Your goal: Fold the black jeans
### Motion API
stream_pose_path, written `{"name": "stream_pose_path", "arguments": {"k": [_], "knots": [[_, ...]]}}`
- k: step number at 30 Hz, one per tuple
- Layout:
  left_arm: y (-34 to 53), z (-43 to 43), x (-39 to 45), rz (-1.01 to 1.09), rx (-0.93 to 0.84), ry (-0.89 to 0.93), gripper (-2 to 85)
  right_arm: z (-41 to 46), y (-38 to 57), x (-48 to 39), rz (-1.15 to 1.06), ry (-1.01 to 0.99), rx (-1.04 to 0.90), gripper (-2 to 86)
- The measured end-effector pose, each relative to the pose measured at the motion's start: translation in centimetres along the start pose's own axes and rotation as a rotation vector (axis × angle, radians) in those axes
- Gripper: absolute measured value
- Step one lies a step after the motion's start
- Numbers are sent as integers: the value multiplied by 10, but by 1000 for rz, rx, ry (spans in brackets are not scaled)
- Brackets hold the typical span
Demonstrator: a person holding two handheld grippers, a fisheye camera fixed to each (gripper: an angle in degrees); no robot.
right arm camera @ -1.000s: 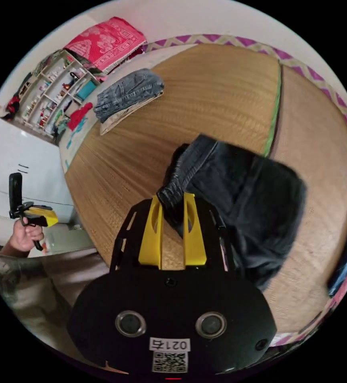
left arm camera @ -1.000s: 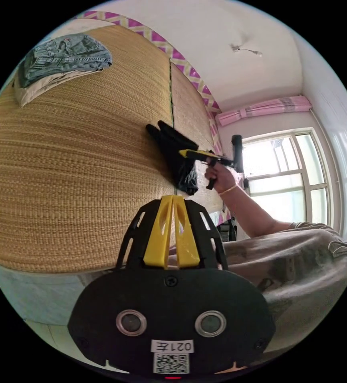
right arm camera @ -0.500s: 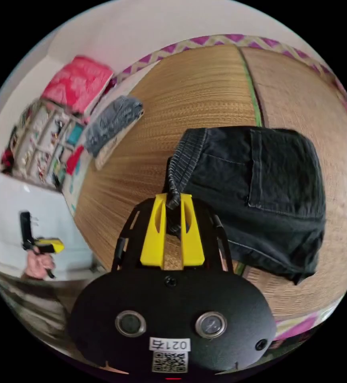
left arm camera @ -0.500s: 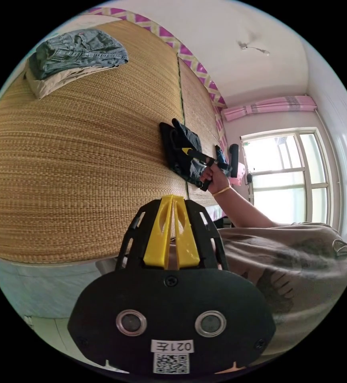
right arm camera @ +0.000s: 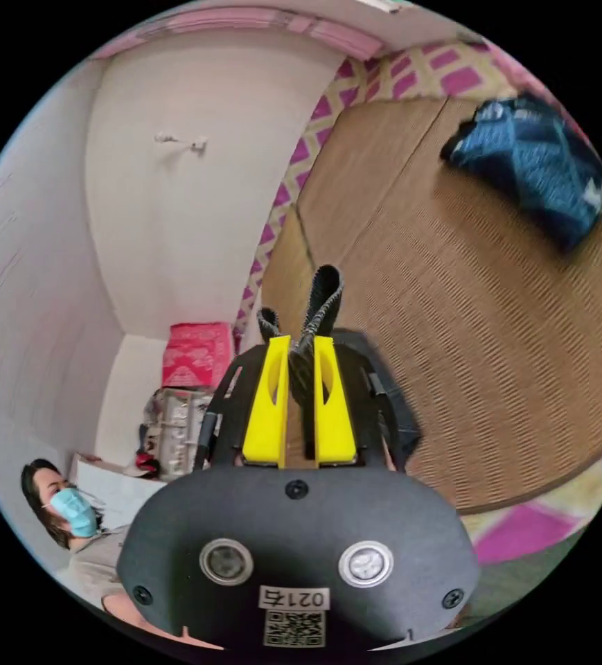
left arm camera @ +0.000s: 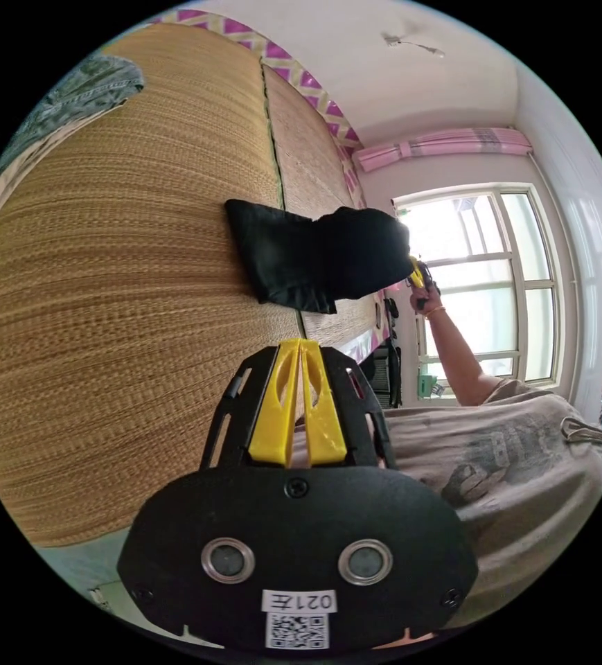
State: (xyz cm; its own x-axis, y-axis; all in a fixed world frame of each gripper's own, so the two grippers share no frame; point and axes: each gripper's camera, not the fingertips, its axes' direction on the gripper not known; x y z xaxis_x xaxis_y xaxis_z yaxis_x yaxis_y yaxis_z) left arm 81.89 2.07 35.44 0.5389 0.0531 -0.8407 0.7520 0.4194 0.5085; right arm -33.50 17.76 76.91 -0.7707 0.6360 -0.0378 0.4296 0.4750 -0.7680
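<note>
The black jeans lie folded on the straw mat, one end raised off it toward the window side. At that end my right gripper is held in a person's hand. In the right gripper view my right gripper is shut on the jeans' ribbed waistband, which sticks up past the yellow jaws. My left gripper hovers near the mat's front edge, jaws shut with nothing between them, well short of the jeans.
A stack of folded blue jeans sits at the mat's far corner. A blue garment lies elsewhere on the mat. A person with a face mask stands by a shelf. A window is beyond the bed.
The right gripper has swung out toward the window, lifting the waistband end of the black jeans off the mat; its view has rolled a lot. The left gripper stays shut and empty.
</note>
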Motion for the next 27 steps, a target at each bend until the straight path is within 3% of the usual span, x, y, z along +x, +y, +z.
{"name": "stream_pose_path", "arguments": {"k": [3, 7, 9, 12, 14, 16, 20, 27], "knots": [[-14, 35, 37, 27, -11, -21, -8, -48, -31, 27, -14, 321, 35, 78], [-31, 89, 119, 177, 12, -272, 4, -62, -32, 19, -214, 674, 142, 52], [-42, 118, 152, 234, 5, -351, 48, -44, -24, 12, -327, 790, 110, 26], [-65, 167, 193, 295, -10, -384, 77, 10, 2, 6, -469, 1153, 59, -3], [-80, 195, 211, 320, -31, -368, 75, 69, 41, 4, -728, 1451, -72, -8], [-98, 226, 229, 334, -25, -360, 46, 91, 73, 0, -870, 1419, -99, -9], [-119, 263, 248, 309, 15, -354, -4, 96, 101, -10, -829, 1041, -142, -10], [-153, 349, 284, 331, -37, -558, -7, 99, 124, 2, -780, 865, -145, -7]]}}
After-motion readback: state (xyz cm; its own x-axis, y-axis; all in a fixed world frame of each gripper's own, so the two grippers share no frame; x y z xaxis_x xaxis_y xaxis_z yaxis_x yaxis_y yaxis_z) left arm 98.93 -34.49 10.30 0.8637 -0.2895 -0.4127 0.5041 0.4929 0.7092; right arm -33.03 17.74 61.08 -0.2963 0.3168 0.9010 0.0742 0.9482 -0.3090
